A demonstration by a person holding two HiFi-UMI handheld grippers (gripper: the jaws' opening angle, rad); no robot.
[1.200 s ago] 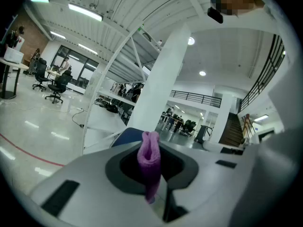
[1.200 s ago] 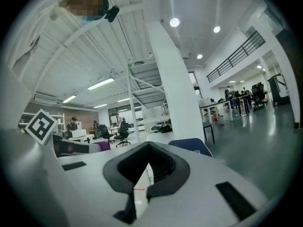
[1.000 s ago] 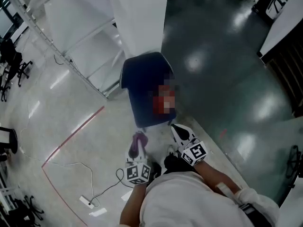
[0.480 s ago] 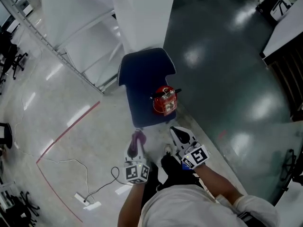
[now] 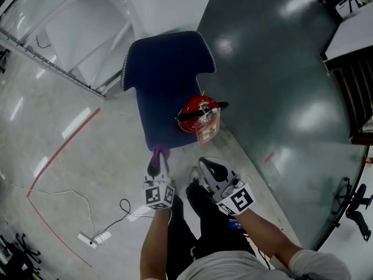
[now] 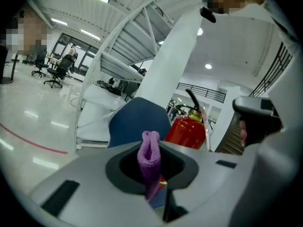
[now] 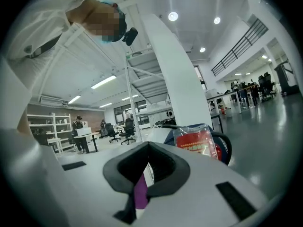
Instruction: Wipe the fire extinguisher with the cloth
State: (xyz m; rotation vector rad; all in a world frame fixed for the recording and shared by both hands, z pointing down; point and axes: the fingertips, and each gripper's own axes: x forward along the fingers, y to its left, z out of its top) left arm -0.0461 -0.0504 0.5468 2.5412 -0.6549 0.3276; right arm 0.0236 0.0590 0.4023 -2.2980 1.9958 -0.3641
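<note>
A red fire extinguisher (image 5: 197, 113) with a black handle stands upright on the front right of a dark blue chair seat (image 5: 166, 80). A clear-wrapped label hangs on its side (image 7: 199, 143). My left gripper (image 5: 156, 161) is shut on a folded purple cloth (image 6: 151, 156), just short of the chair's front edge, with the extinguisher (image 6: 187, 129) ahead and right of it. My right gripper (image 5: 211, 169) is below the extinguisher with its jaws together and nothing held. A strip of the purple cloth (image 7: 140, 191) shows through its seam.
A white pillar (image 5: 169, 4) rises behind the chair, with a white stair frame (image 5: 70, 34) to its left. A red floor line (image 5: 58, 156) and a white cable with a plug block (image 5: 93, 237) lie at the left. The person's legs (image 5: 201, 226) stand just behind the grippers.
The view has closed in on the chair and extinguisher, which now sit larger and nearer. Both grippers have moved forward toward the chair's front edge, with the cloth still held in the left one.
</note>
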